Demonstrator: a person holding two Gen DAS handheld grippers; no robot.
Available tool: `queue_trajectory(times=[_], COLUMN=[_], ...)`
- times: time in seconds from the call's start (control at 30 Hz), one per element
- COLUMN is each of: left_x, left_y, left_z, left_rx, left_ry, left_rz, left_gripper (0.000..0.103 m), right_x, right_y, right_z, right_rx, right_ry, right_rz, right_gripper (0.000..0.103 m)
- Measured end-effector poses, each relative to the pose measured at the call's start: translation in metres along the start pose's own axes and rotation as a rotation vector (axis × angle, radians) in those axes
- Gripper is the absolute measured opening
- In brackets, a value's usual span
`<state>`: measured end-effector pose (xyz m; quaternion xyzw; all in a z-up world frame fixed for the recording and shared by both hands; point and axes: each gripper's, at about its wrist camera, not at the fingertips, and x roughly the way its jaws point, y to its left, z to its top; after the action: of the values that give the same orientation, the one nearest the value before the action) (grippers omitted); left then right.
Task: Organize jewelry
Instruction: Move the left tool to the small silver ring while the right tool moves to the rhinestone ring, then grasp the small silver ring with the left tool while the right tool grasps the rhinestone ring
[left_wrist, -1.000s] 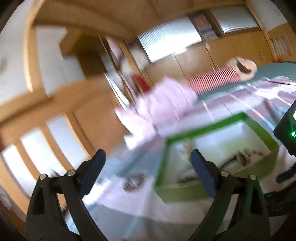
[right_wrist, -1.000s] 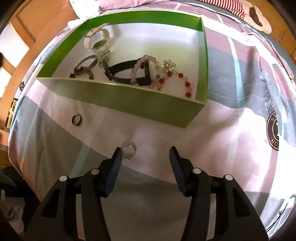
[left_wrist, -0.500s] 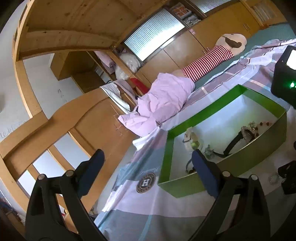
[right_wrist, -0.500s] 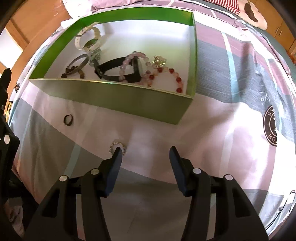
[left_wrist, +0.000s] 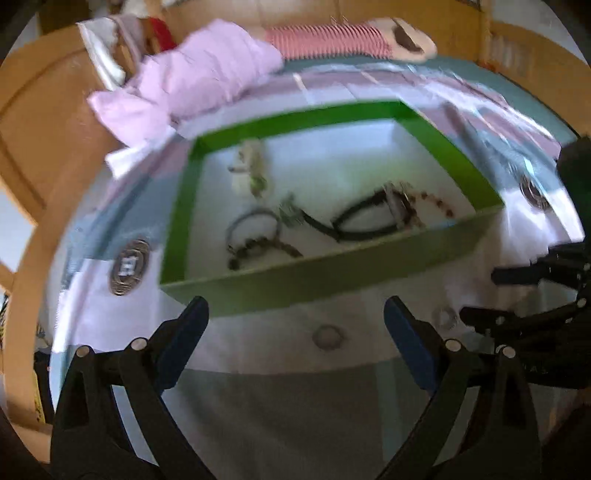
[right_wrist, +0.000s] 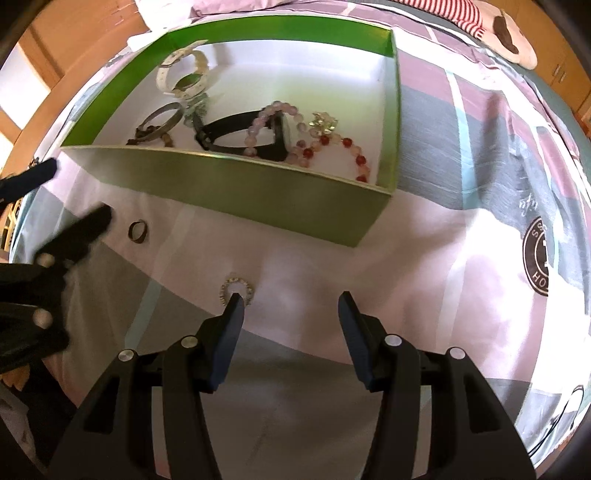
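A green box (right_wrist: 258, 192) with a white floor lies on the bedsheet. In it are a white watch (right_wrist: 184, 74), a black strap (right_wrist: 240, 136), a metal bangle (right_wrist: 162, 118) and pink and red bead bracelets (right_wrist: 343, 144). In front of the box lie a dark ring (right_wrist: 137, 230) and a sparkly ring (right_wrist: 236, 290). My right gripper (right_wrist: 291, 306) is open and empty, its left fingertip right beside the sparkly ring. My left gripper (left_wrist: 295, 310) is open and empty above the dark ring (left_wrist: 327, 336), which lies between its fingers, nearer the right one. The left wrist view is blurred.
A pink quilt (left_wrist: 195, 81) and a striped plush toy (left_wrist: 332, 40) lie beyond the box. A wooden bed frame (left_wrist: 37, 147) runs along the left. The sheet carries round printed logos (right_wrist: 539, 254). Each gripper shows at the edge of the other's view, close together.
My left gripper has tipped down from the room toward the bed and now shows at the left edge of the right wrist view. The right gripper has hardly moved.
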<state>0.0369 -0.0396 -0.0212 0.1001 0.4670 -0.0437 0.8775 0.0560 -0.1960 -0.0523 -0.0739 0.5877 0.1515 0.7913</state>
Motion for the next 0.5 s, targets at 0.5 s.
queue_trajectory(times=[0.5], left_x=[0.062], left_y=[0.02], left_z=[-0.002], left_rx=[-0.193], left_ry=[0.326], left_rz=[-0.255], left_gripper=[0.061], right_x=[0.018], right_y=[0.037], right_z=[-0.002], right_rx=[-0.121], right_ry=[-0.04], right_rz=[-0.057], right_gripper=[0.046])
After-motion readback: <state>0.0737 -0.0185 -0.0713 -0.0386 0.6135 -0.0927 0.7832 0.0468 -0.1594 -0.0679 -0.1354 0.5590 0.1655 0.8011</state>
